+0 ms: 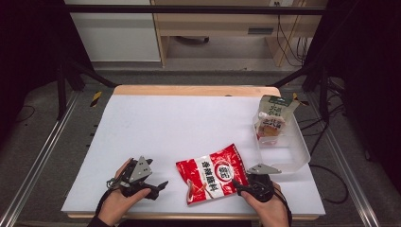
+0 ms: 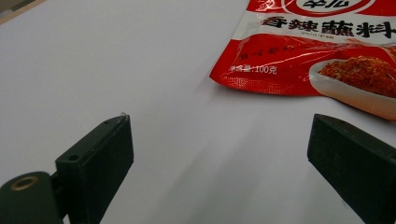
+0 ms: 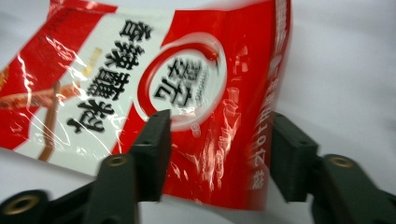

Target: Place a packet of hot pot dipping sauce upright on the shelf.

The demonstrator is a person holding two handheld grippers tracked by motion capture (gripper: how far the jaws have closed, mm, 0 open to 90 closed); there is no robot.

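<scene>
**Red packet at the front of the white table**

The white table [image 1: 189, 123] stands in a dark room, and a clear bin [image 1: 295, 151] with a green-topped pouch [image 1: 272, 120] inside sits at its right edge. The red seasoning packet [image 1: 213, 174] lies near the front edge, between my hands. My right gripper [image 3: 217, 154] has its jaws partly open on both sides of the packet's right end, not yet pressing it. My left gripper [image 2: 219, 163] is wide open and empty, just left of the packet, over bare table.
</scene>
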